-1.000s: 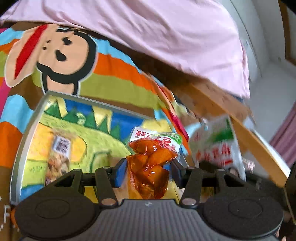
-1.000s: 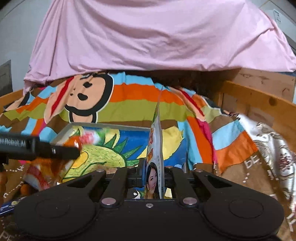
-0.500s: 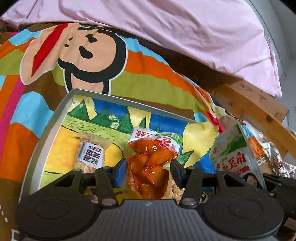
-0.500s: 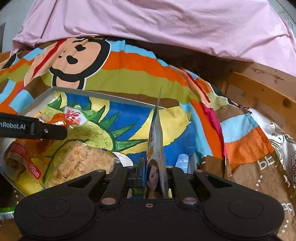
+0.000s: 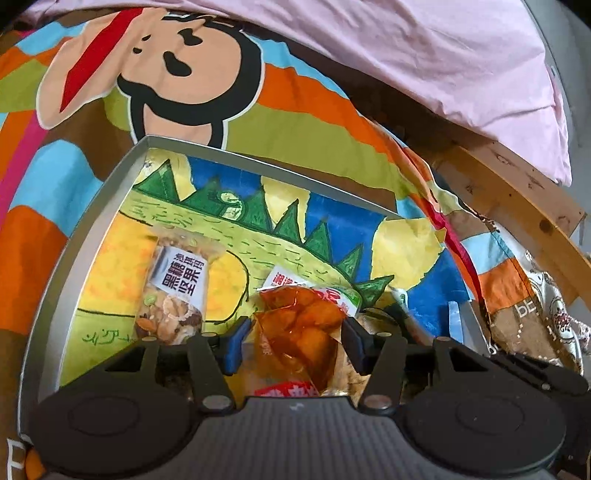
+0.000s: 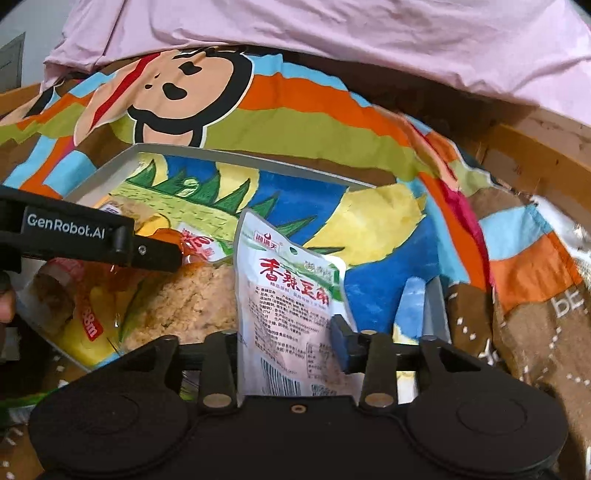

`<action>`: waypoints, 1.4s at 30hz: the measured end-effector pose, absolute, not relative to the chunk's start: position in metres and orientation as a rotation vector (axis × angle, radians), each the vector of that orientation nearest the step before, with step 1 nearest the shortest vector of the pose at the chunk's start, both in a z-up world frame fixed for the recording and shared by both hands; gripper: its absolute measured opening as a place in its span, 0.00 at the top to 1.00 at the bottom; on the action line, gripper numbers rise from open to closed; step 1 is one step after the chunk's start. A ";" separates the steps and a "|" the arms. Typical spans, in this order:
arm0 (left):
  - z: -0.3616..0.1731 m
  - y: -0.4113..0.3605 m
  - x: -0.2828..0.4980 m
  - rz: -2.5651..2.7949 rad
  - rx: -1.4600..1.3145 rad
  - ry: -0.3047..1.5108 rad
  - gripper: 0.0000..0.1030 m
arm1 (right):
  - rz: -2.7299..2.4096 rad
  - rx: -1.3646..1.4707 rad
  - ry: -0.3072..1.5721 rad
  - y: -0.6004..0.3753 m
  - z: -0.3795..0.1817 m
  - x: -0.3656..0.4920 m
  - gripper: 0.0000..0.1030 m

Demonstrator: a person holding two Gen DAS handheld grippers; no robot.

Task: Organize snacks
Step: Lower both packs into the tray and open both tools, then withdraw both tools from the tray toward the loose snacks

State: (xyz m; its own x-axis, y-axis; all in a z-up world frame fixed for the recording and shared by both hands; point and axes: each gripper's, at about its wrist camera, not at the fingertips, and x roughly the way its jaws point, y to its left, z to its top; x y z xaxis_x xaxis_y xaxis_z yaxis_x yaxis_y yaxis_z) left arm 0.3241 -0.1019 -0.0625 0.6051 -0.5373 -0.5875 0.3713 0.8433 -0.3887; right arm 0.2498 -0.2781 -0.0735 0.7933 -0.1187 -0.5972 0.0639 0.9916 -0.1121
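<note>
Between the fingers of the left gripper point(image 5: 293, 341) sits a crinkly see-through orange snack pouch point(image 5: 303, 332); the jaws are opening, and I cannot tell if they touch it. The right gripper point(image 6: 286, 338) is opening too, its blue pad off a flat white snack packet with red writing point(image 6: 286, 302). Both lie in a shallow grey metal tray with a painted floor point(image 5: 92, 221), its near edge hidden. Underneath: a striped monkey blanket point(image 5: 295, 103), a pink sheet point(image 6: 332, 33)
</note>
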 end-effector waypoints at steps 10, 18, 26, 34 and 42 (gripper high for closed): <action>-0.029 -0.086 0.298 -0.493 -0.261 0.684 0.20 | -0.026 0.055 0.588 -0.291 -0.039 0.208 0.10; -0.003 -0.083 0.250 -0.453 -0.194 0.622 0.06 | -0.027 0.045 0.457 -0.293 -0.006 0.156 0.01; 0.017 -0.064 0.189 -0.381 -0.183 0.556 0.01 | -0.094 0.190 0.386 -0.309 0.015 0.100 0.01; 0.025 -0.058 0.143 -0.368 -0.145 0.578 0.01 | -0.140 0.354 0.442 -0.313 0.013 0.050 0.01; 0.012 -0.049 0.104 -0.349 -0.092 0.638 0.01 | -0.213 0.420 0.641 -0.310 -0.006 0.029 0.01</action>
State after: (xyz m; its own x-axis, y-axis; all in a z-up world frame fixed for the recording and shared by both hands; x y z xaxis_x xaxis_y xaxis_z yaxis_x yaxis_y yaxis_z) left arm 0.1035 -0.0495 0.0117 0.7473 -0.3469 -0.5667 0.2906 0.9376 -0.1908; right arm 0.0292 -0.3104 -0.0060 0.7834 -0.0634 -0.6182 0.3186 0.8951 0.3120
